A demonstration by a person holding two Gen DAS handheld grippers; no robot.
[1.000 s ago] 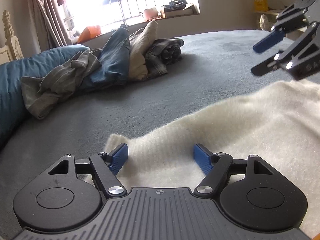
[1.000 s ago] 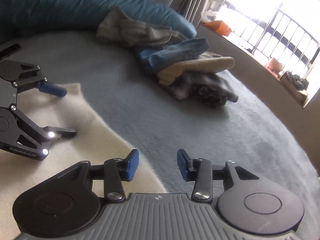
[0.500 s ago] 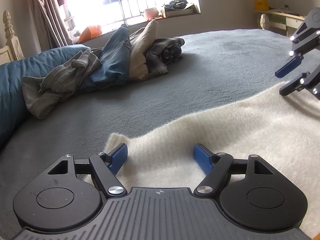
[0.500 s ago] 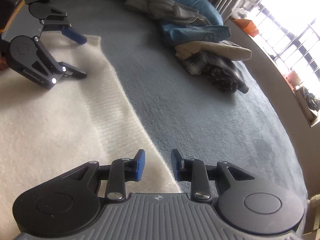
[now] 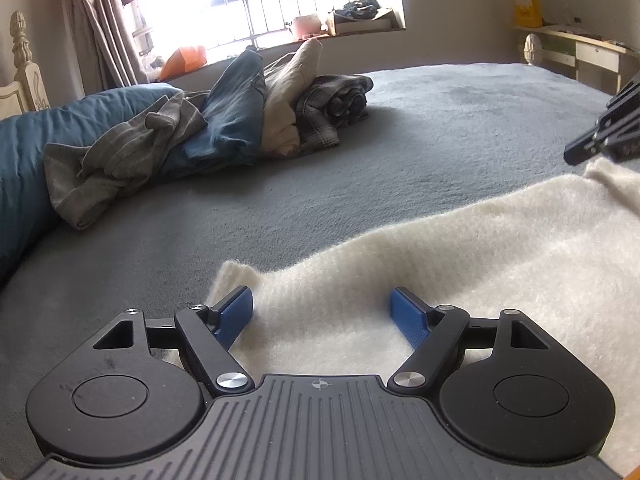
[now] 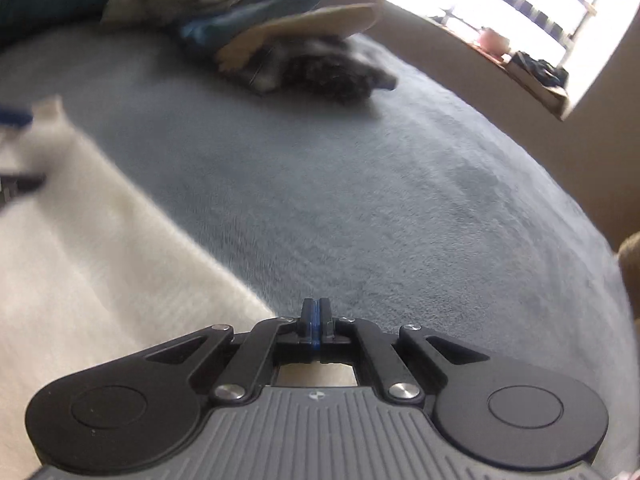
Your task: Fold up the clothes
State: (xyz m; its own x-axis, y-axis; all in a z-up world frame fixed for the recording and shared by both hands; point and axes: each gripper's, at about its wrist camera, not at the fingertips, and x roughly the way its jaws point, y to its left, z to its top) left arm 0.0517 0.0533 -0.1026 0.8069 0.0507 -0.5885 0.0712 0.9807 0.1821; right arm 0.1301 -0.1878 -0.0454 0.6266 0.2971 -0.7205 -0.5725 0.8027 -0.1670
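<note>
**Cream garment spread on the grey bed, one hand-held gripper wide, the other closed**

Left wrist view: the left hand-held gripper (image 5: 322, 314) is seen with its blue pads wide apart and widening further, poised over a corner of the cream knit garment (image 5: 460, 264); the fabric lies below and between the pads, but it is not pinched. The garment is spread flat across the near right part of the grey bed (image 5: 400, 152). A pile of unfolded clothes (image 5: 240, 120) is heaped toward the far left of the bed, against a blue pillow (image 5: 48, 140). The right hand-held gripper (image 5: 600, 136) is seen at the right edge of the frame, just above a raised corner of the garment.

Right wrist view: the picture is blurred. The right hand-held gripper (image 6: 315, 322) is shown with its blue pads pressed fully together; whether any fabric is caught between them cannot be told. The garment (image 6: 100, 260) lies to the left, its edge running up to the pads, and the pile of clothes (image 6: 288, 48) lies beyond.
</note>
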